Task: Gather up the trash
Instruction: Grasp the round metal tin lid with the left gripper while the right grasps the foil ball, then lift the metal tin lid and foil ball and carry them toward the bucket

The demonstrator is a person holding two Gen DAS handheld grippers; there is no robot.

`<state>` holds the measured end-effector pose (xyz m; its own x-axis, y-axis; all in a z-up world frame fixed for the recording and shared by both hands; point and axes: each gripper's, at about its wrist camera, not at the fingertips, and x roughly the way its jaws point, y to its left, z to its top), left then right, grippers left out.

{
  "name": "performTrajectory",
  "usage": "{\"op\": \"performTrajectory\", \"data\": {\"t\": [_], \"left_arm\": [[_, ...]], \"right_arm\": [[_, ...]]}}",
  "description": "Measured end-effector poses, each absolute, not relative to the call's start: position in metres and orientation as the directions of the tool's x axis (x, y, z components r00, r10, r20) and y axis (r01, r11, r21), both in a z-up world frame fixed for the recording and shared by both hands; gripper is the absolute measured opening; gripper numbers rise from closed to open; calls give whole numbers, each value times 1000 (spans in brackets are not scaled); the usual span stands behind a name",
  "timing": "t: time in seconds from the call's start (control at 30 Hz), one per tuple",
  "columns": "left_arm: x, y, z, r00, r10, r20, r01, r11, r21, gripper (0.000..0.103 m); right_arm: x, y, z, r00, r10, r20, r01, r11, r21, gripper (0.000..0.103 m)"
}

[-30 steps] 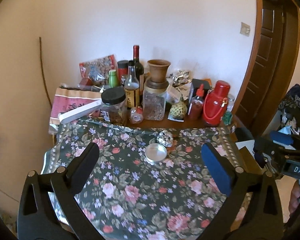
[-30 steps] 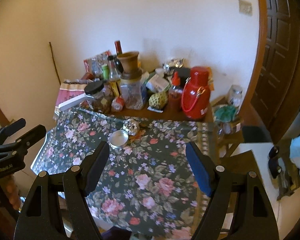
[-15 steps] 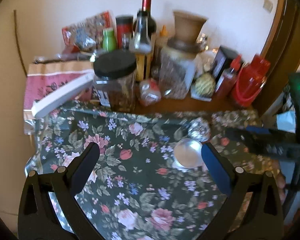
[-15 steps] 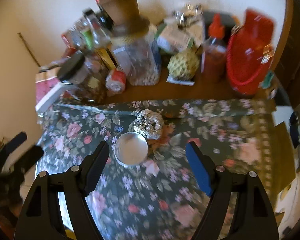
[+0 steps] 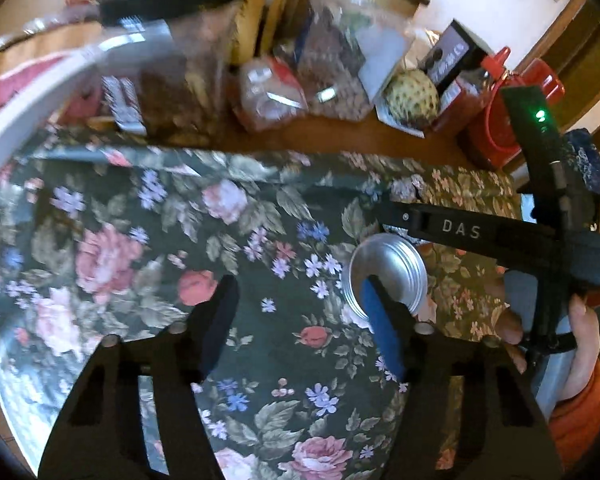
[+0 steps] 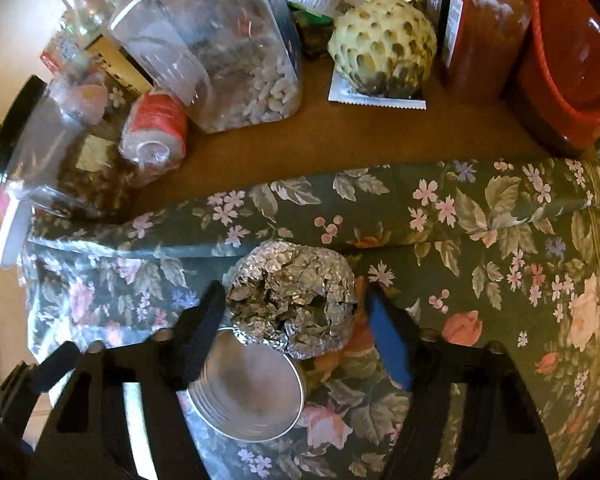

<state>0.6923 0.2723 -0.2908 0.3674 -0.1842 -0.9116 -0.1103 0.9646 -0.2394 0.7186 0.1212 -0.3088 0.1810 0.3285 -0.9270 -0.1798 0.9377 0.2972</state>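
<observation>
Steeply angled down, right claw (image 6: 292,304) narrowing around foil ball (image 6: 292,300); left claw (image 5: 300,300) narrowing, empty.

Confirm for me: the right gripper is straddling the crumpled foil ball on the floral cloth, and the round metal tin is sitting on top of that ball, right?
Not quite. In the right wrist view the metal tin lies on the floral cloth beside the foil ball, nearer the camera, not on it. The right gripper does straddle the ball.

Warm, dim indoor light is seen, with motion blur on the jars (image 5: 172,60) and fisheye bending at the edges.
</observation>
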Motion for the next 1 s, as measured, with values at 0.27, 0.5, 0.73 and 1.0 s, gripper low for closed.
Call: {"op": "performTrajectory", "data": {"t": [0.27, 0.5, 0.73, 1.0], "left_arm": [[708, 250, -314, 307, -248, -919, -71, 957, -282, 34], [721, 233, -328, 290, -234, -928, -78, 961, -267, 13], [728, 221, -332, 283, -148, -948, -122, 975, -188, 2], [702, 205, -274, 403, -92, -911, -150, 975, -164, 1]], "right_arm": [[702, 92, -298, 224, 350, -910, -159, 934, 320, 51], [673, 37, -265, 302, 331, -894, -122, 943, 308, 51], [663, -4, -246, 340, 294, -893, -81, 956, 284, 51], [638, -40, -222, 387, 324, -863, -66, 943, 325, 51]]}}
